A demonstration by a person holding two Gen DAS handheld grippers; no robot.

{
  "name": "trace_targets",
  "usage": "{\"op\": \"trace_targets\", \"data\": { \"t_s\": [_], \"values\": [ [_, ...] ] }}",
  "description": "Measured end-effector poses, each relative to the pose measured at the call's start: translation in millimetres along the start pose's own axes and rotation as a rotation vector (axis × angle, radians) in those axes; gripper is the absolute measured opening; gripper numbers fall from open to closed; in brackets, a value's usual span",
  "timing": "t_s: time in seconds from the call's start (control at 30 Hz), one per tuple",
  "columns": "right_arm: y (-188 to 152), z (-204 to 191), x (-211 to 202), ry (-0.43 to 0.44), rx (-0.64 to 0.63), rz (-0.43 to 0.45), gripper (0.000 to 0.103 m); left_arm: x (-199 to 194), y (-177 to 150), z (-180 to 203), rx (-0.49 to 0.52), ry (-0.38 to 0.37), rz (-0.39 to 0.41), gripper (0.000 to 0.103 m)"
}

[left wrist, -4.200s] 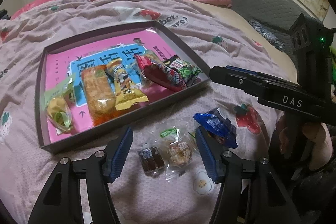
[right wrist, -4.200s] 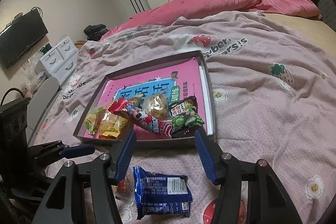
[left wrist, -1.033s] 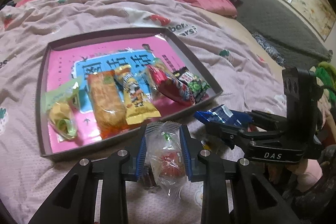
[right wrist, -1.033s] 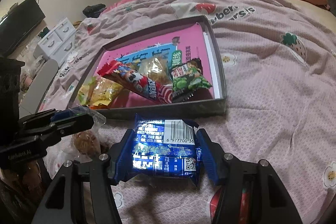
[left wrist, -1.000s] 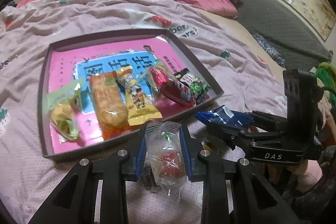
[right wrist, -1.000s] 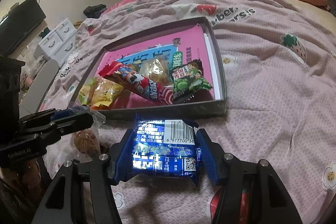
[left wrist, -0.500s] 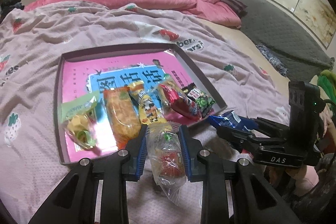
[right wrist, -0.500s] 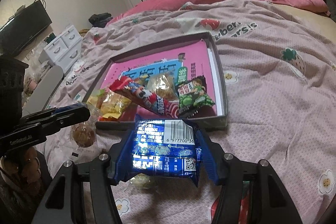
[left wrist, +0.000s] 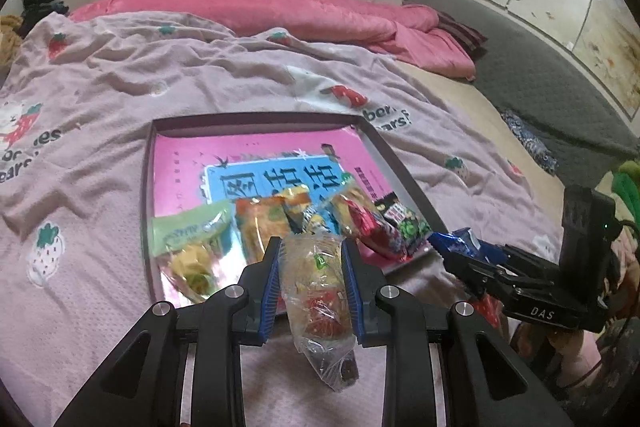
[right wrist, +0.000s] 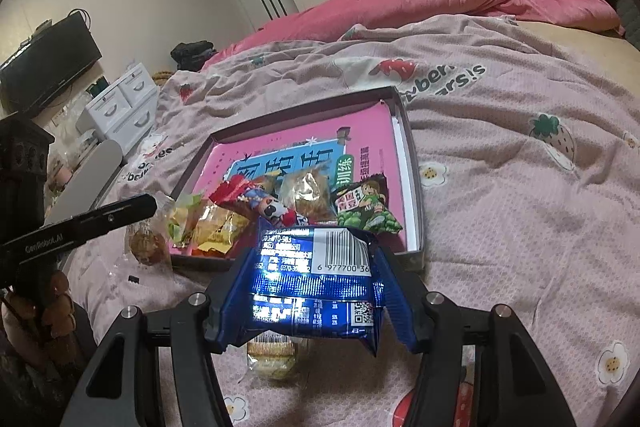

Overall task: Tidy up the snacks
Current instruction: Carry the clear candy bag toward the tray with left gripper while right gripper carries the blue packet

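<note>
My left gripper (left wrist: 310, 247) is shut on a clear-wrapped snack (left wrist: 316, 291), which hangs between its blue pads just before the near rim of the grey tray (left wrist: 256, 119). My right gripper (right wrist: 314, 259) is shut on a blue foil packet (right wrist: 316, 283), held flat above the bed in front of the tray (right wrist: 412, 163). Several snacks lie along the tray's near side: a green packet (left wrist: 192, 231), an orange one (left wrist: 260, 227), a red one (left wrist: 368, 227) and a green-black one (right wrist: 366, 207). Each gripper shows in the other's view: the right gripper (left wrist: 452, 251), the left gripper (right wrist: 136, 207).
A small yellowish wrapped snack (right wrist: 274, 355) lies on the strawberry-print blanket (left wrist: 100, 107) under the right gripper. A pink duvet (left wrist: 260, 7) is bunched at the far side. White drawers (right wrist: 120, 103) and a TV (right wrist: 48, 67) stand beyond the bed's left edge.
Both grippers, open over the packets some seconds ago, are now shut on them. Over the last second the left gripper rose and moved toward the tray; the right gripper tilted up.
</note>
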State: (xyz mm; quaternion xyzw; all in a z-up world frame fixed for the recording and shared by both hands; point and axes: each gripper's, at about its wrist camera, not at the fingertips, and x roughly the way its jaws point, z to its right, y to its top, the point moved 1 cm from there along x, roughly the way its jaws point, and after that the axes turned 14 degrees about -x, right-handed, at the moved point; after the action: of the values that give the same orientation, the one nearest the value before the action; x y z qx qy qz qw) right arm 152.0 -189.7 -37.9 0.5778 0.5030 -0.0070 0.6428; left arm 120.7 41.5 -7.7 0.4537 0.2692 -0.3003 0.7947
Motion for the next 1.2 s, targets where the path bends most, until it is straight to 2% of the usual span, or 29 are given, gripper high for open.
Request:
{"op": "trace_targets", "data": {
  "t_s": [0.77, 1.2],
  "values": [
    [10, 8, 3, -0.001, 0.014, 0.049, 0.060, 3, 31, -37, -0.089, 0.077, 0.105, 0.030],
    [16, 14, 0, -0.007, 0.027, 0.084, 0.060, 13, 28, -42, -0.063, 0.139, 0.116, 0.030]
  ]
}}
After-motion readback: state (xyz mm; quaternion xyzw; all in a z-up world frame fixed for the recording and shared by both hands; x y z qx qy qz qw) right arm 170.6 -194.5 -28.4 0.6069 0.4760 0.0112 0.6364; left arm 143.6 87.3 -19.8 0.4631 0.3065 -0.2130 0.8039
